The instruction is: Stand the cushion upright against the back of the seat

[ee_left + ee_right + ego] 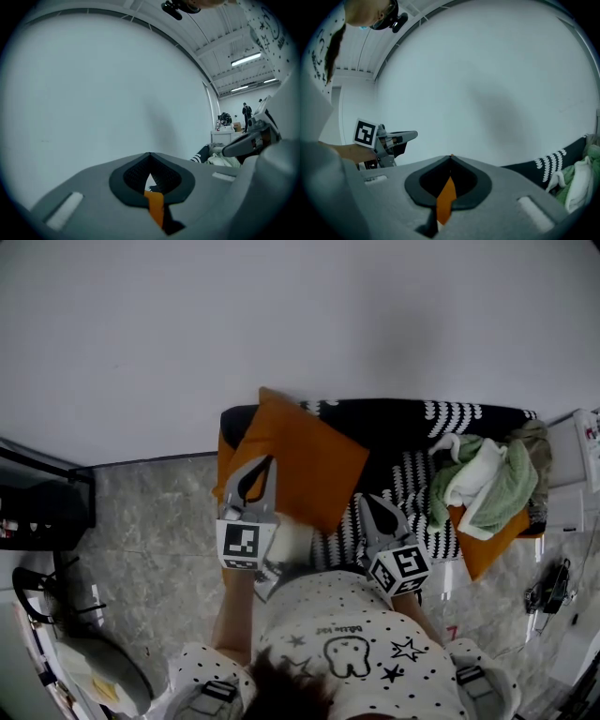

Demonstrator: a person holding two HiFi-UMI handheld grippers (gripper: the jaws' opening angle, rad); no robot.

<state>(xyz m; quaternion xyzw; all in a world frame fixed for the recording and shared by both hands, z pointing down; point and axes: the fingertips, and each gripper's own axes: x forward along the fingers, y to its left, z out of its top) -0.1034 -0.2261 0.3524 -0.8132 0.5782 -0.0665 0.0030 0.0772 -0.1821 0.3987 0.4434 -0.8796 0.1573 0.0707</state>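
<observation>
Both grippers hold the orange cushion over the left end of the seat.

The left gripper [255, 470] has its jaws pressed together on the left edge of the cushion [305, 456], with orange fabric pinched between them. The cushion is tilted, and one corner shows above the seat's back. The right gripper [370, 504] pinches the cushion's lower right edge in the same way. The seat [403, 420] has a black and white cover, and green and white cloths [478, 479] lie on its right end.
</observation>
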